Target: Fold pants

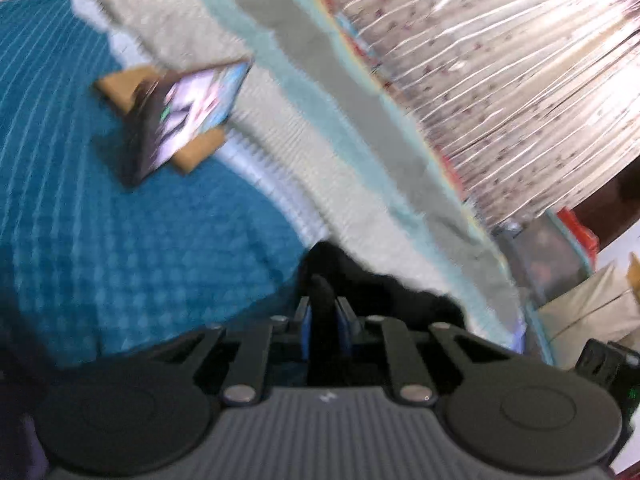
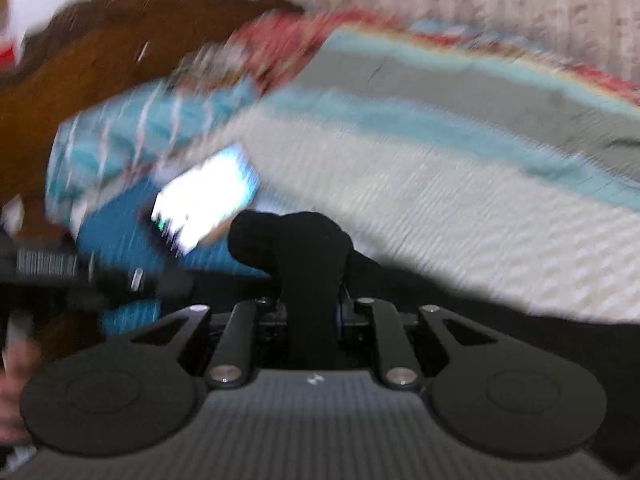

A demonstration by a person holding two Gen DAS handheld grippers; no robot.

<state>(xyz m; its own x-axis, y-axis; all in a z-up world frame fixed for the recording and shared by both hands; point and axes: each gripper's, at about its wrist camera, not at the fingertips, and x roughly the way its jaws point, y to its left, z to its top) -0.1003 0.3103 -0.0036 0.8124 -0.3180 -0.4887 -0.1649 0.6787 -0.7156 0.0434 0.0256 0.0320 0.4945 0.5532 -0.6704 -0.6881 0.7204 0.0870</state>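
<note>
The black pants (image 1: 384, 288) lie on a bed, and both views are blurred. In the left wrist view a fold of the black cloth stands up between the blue pads (image 1: 306, 332), with my left gripper (image 1: 324, 312) shut on it. In the right wrist view a thick bunch of the pants (image 2: 304, 248) rises from between the fingers, and my right gripper (image 2: 312, 304) is shut on it. More black cloth trails off to the lower right (image 2: 520, 340). The left gripper's body (image 2: 80, 272) shows at that view's left edge.
A lit phone (image 1: 192, 108) leans on a tan block on the teal quilt (image 1: 120, 240). A white, pale-blue and grey blanket (image 1: 320, 140) runs along the far side. A patterned curtain (image 1: 500, 80) hangs behind it. A brown wooden headboard (image 2: 100, 60) stands at the left.
</note>
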